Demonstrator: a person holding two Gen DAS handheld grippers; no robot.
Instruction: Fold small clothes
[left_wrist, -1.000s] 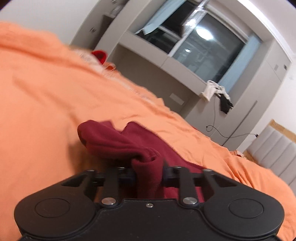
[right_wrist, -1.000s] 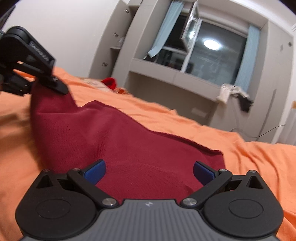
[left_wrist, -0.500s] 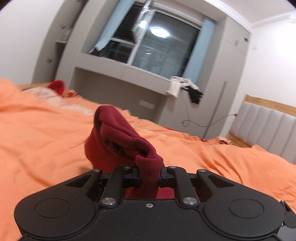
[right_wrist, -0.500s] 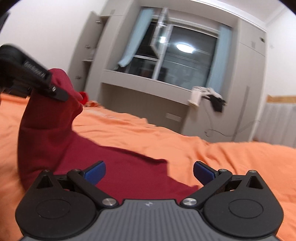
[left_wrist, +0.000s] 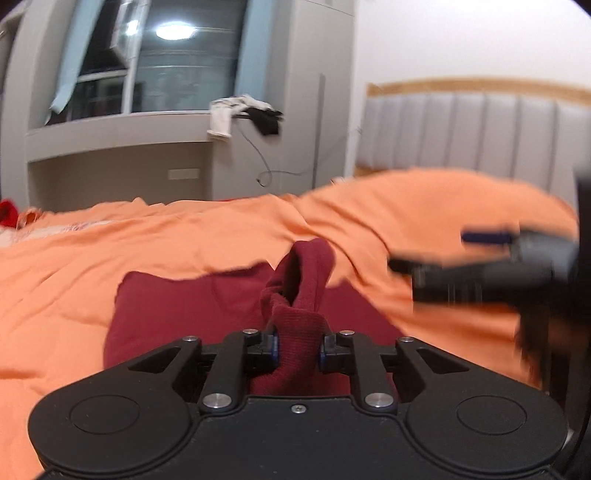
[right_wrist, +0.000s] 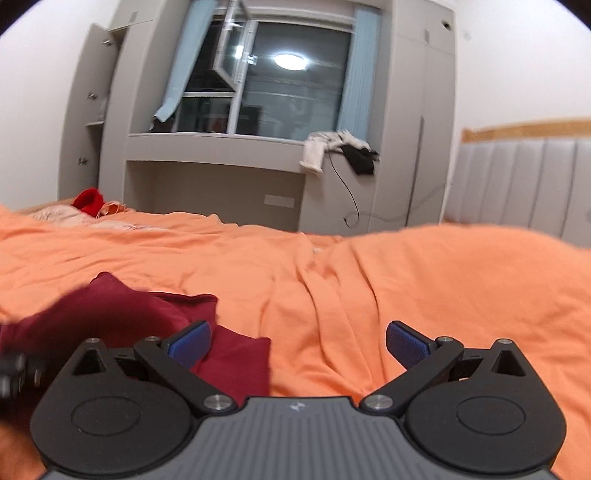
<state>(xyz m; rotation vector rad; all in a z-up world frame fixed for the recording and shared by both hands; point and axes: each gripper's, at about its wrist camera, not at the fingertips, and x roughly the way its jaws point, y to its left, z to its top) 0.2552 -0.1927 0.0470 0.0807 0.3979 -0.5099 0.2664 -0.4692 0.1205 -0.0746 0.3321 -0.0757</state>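
Observation:
A dark red knit garment lies on the orange bed cover. My left gripper is shut on a bunched fold of it, which stands up in a loop between the fingers. The rest of the garment spreads flat to the left below. My right gripper is open and empty over the orange cover, with the red garment at its left finger. The right gripper also shows blurred at the right of the left wrist view.
A grey padded headboard stands at the right. A grey window unit with a shelf is behind the bed, with white and black clothes hanging on it. A bright red item lies at the far left.
My left gripper has carried the held fold to the right across the garment and lower. My right gripper has moved right, off the garment, over bare orange cover.

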